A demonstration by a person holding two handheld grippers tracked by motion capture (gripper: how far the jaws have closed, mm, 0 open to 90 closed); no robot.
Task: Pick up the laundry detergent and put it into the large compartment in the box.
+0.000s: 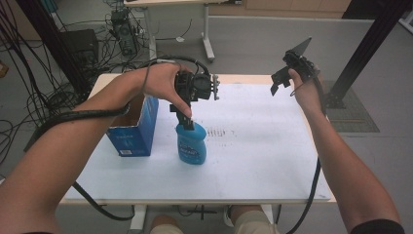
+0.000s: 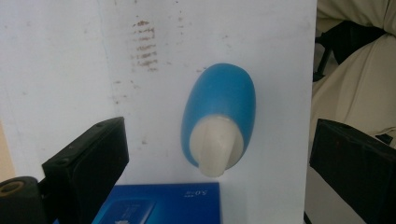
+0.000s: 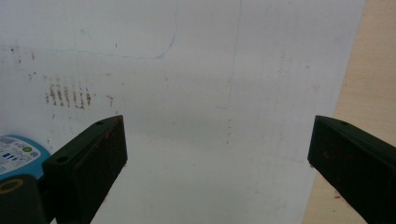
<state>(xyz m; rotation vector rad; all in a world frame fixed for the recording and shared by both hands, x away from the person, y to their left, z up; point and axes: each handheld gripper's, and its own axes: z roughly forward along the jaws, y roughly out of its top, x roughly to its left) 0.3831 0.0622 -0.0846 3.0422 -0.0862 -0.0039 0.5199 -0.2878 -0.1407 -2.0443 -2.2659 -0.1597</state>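
Note:
A blue bottle (image 1: 191, 145) with a white cap (image 2: 217, 147) stands upright on the white table (image 1: 258, 146). My left gripper (image 1: 185, 116) hangs right over its top, pointing down. In the left gripper view the gripper (image 2: 218, 134) is open, its jaws wide apart on either side of the cap and clear of it. My right gripper (image 1: 282, 80) is held high over the table's far right corner. Its jaws stand wide apart in the right gripper view, where the gripper (image 3: 217, 133) has nothing between them. The bottle's label (image 3: 16, 154) peeks in at the lower left there.
An open blue cardboard box (image 1: 134, 130) stands just left of the bottle, and its top edge (image 2: 159, 203) sits close under the left jaws. Brown smudges (image 1: 220, 131) mark the table's middle. Cables and table legs crowd the floor beyond the far edge.

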